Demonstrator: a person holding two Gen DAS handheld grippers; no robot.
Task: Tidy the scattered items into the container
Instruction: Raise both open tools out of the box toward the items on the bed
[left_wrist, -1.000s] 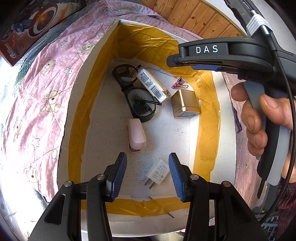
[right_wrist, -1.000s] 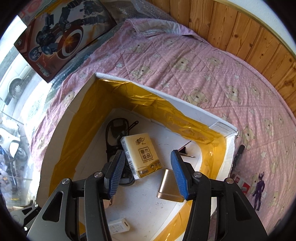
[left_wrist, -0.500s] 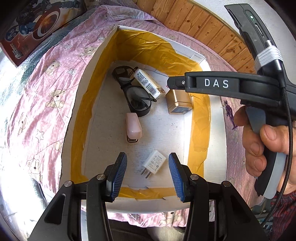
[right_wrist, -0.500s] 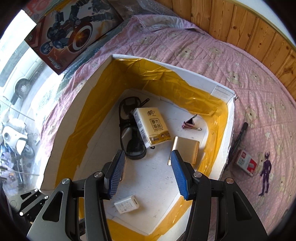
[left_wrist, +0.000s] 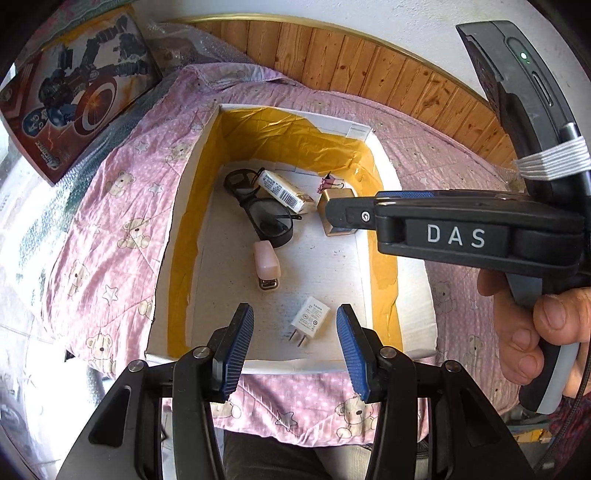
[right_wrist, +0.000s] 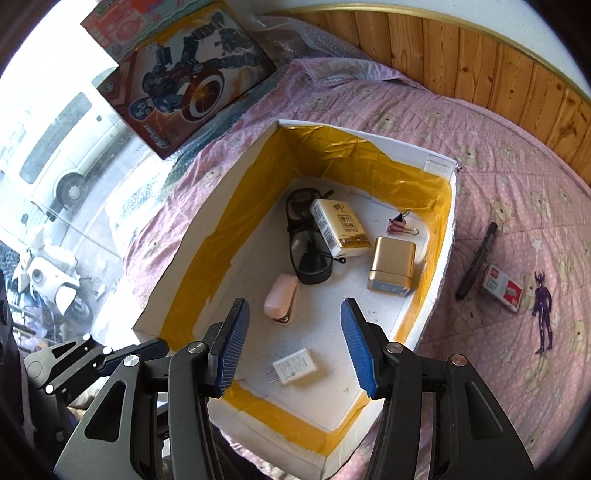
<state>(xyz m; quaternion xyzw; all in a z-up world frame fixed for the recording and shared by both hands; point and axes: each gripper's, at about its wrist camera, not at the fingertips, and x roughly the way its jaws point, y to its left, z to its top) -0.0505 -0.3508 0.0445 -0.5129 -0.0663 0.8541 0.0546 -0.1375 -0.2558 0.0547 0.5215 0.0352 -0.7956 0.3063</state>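
Right wrist view, left to right. Box (right_wrist: 236, 206) fills centre frame, already holding several items. Right gripper (right_wrist: 291, 347) at lower centre, wide, empty. Marker pen (right_wrist: 476, 264), staple box (right_wrist: 504, 290) and purple figure (right_wrist: 543, 310) lie on the quilt (right_wrist: 517, 166) at right, outside the wall. Pen's long axis runs upper right to lower left. Right hand looks nearer. Left gripper (left_wrist: 293, 349) wide, empty.
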